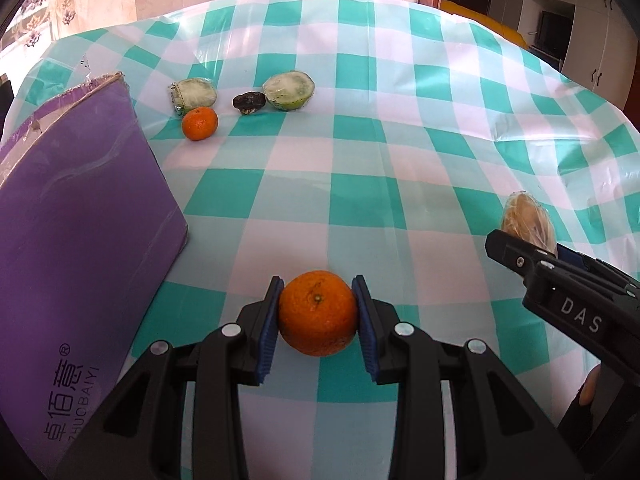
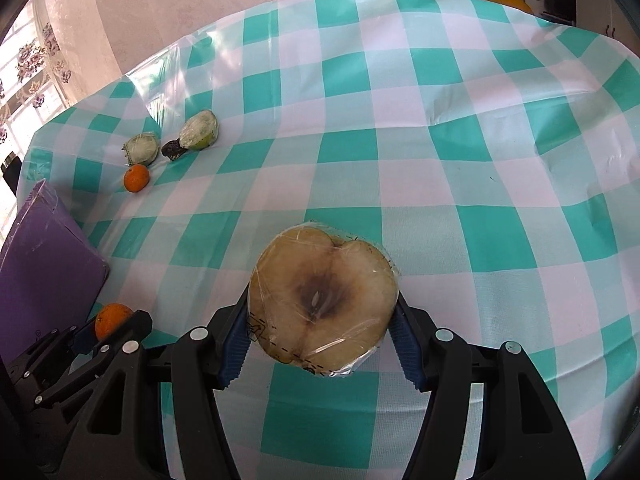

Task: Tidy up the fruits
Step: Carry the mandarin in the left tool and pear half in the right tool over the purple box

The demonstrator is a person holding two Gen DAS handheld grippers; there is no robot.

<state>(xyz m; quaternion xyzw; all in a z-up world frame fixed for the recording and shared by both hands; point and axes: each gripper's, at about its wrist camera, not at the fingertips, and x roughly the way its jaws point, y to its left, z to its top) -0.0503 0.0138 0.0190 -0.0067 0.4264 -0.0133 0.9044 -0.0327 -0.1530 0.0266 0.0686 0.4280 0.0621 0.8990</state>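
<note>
Orange peel fills the gap between the blue pads of the left gripper [image 1: 318, 314], which is clamped on a large mandarin [image 1: 318, 313] at the lower centre of the left wrist view. Its green stem scar faces up toward the camera, and the round fruit shows no clear long axis. Whether it rests on the checked tablecloth [image 1: 360, 140] or hangs just above it cannot be told.

At the lower centre of the right wrist view, the right gripper [image 2: 324, 312] is closed on a halved pear [image 2: 324, 300] wrapped in clear film. The browned cut face is turned up to the camera, with the dark core near the middle. Its long axis runs roughly from the lower left to the upper right of the frame, the notched end farther away.

Both grippers reach forward over the table, low and side by side; the right one enters the left view from the right edge, angled toward the upper left.

In the upper left of both views lie a small mandarin [image 1: 200, 123], two wrapped green fruit halves [image 1: 195, 94] [image 1: 289, 90] and a dark piece [image 1: 249, 102] between them. A purple box [image 1: 80, 208] stands at the left edge, tilted.
</note>
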